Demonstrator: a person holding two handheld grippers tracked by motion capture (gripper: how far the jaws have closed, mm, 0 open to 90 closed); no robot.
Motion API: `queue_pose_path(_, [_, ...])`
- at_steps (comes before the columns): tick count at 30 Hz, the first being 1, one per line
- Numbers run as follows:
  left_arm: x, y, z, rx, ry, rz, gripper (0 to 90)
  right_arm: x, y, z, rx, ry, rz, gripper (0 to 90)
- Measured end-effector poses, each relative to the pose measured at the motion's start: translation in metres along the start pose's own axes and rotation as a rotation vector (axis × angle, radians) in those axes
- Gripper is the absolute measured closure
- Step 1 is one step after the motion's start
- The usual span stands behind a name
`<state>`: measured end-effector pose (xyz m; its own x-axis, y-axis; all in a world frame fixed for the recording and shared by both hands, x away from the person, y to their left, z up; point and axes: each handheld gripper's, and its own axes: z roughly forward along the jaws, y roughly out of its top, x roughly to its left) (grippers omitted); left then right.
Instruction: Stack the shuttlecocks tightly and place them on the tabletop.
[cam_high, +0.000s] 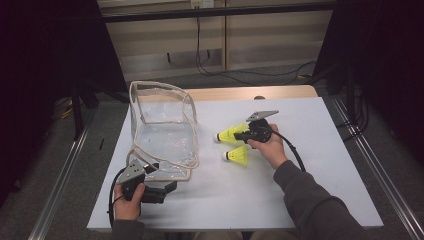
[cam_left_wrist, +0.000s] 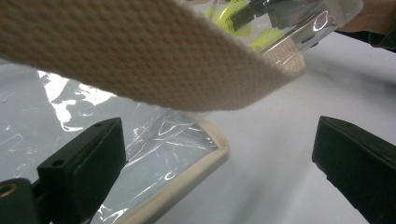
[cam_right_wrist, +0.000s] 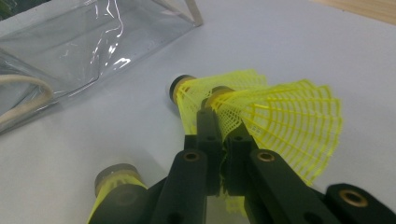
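Note:
A clear plastic bag (cam_high: 162, 132) with beige woven trim stands open on the left half of the white table (cam_high: 310, 185). My left gripper (cam_high: 169, 189) rests at the bag's near corner, open; the trimmed edge (cam_left_wrist: 187, 186) lies between its jaws, and a beige strap (cam_left_wrist: 140, 51) crosses just above. My right gripper (cam_high: 240, 135) is to the right of the bag, shut on the mesh skirt of a yellow shuttlecock (cam_right_wrist: 280, 116); a second yellow skirt with a dark cork (cam_right_wrist: 182, 86) shows close behind it. Another yellow shuttlecock (cam_high: 236, 156) lies on the table just nearer.
A wooden tabletop edge (cam_high: 240, 93) shows beyond the white board. Metal rails run down both sides of the table, and cables trail on the floor at the back. Open white surface lies to the right and front of the right hand.

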<state>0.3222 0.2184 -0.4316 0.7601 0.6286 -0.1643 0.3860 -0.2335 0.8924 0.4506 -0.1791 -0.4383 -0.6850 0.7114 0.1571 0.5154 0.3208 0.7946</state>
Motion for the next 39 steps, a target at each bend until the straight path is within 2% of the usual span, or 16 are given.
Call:
queue_pose_path(31, [-0.0002, -0.0001, 0.0, 0.0, 0.003, 0.0, 2.7, 0.0022, -0.0025, 0.0042, 0.011, 0.032, 0.01, 87.5])
queue_pose_path(39, [-0.0001, -0.0001, 0.0, 0.001, 0.003, 0.001, 2.7, 0.0014, -0.0047, 0.0045, 0.037, 0.025, 0.01, 80.7])
